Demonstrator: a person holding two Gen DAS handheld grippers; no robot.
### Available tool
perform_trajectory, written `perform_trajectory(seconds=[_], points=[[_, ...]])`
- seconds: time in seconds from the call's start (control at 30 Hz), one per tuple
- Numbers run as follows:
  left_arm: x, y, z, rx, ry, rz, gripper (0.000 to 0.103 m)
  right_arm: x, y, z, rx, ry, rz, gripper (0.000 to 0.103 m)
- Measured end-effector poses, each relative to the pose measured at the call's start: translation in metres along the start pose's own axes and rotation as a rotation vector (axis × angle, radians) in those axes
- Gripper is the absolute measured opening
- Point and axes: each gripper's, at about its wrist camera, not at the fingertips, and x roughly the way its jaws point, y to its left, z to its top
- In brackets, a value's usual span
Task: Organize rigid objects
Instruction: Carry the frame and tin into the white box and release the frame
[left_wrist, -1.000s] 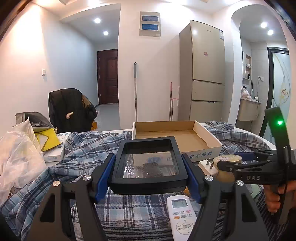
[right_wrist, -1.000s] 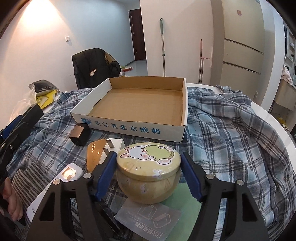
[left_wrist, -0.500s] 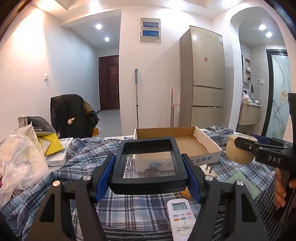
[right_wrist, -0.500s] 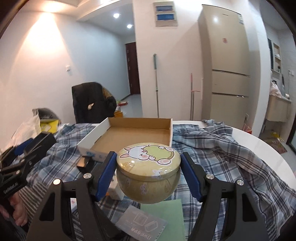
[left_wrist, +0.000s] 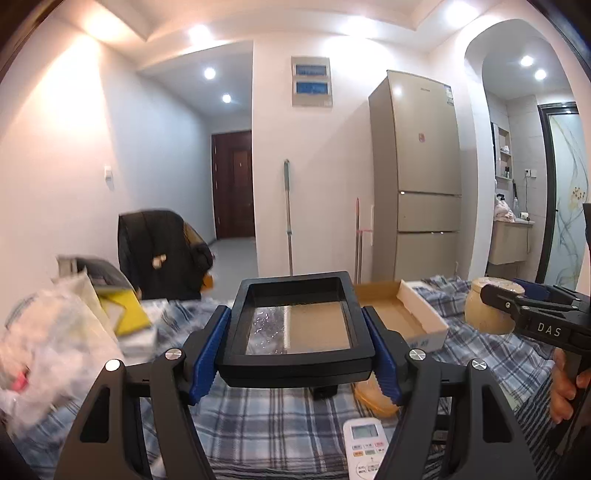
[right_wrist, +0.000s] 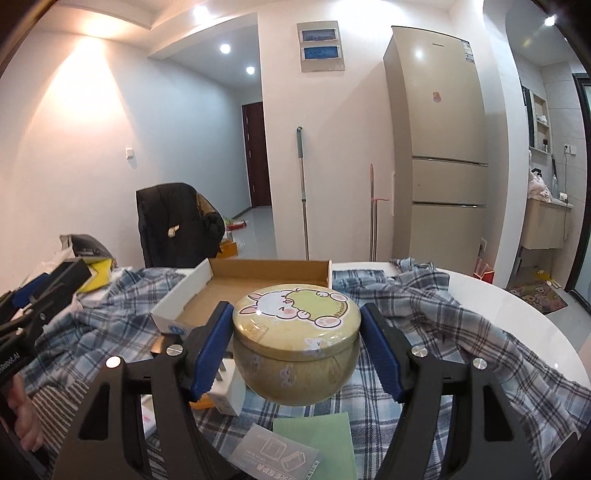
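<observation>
My left gripper (left_wrist: 295, 350) is shut on a black frame box with a clear film window (left_wrist: 299, 325) and holds it above the plaid cloth. My right gripper (right_wrist: 295, 350) is shut on a round yellow tin with a cartoon lid (right_wrist: 297, 343), lifted off the table. The tin (left_wrist: 487, 306) and right gripper also show at the right of the left wrist view. An open shallow cardboard box (right_wrist: 258, 280) lies on the cloth behind both; in the left wrist view the cardboard box (left_wrist: 406, 314) is just right of the frame box.
A white remote (left_wrist: 365, 446) and an orange object (left_wrist: 373, 395) lie below the left gripper. A white plug adapter (right_wrist: 229, 391), a green card (right_wrist: 317, 439) and a clear packet (right_wrist: 273, 458) lie under the tin. Plastic bags (left_wrist: 44, 350) sit at the left. White table edge (right_wrist: 517, 314) at right.
Both grippers have risen with their objects. The tin has come up off the green card, and the frame box is higher and nearer the cardboard box.
</observation>
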Motion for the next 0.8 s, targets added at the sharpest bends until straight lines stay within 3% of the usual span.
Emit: perform_trajectory(seconds=[0.27,0.47,0.8], points=[[-0.029,-0.009,0.052,0.000,-0.110,0.043,0.072,-0.033,-0.003,0.036,-0.005,-0.062,0.004,0.069],[-0.034,-0.024,0.087,-0.059,-0.178,-0.009,0.072,-0.046,-0.009,0.081,0.025,-0.139,-0.012,0.069],[-0.001,-0.033,0.145,-0.123,-0.240,-0.053,0.072,-0.025,0.004,0.134,0.067,-0.237,0.002,0.069]])
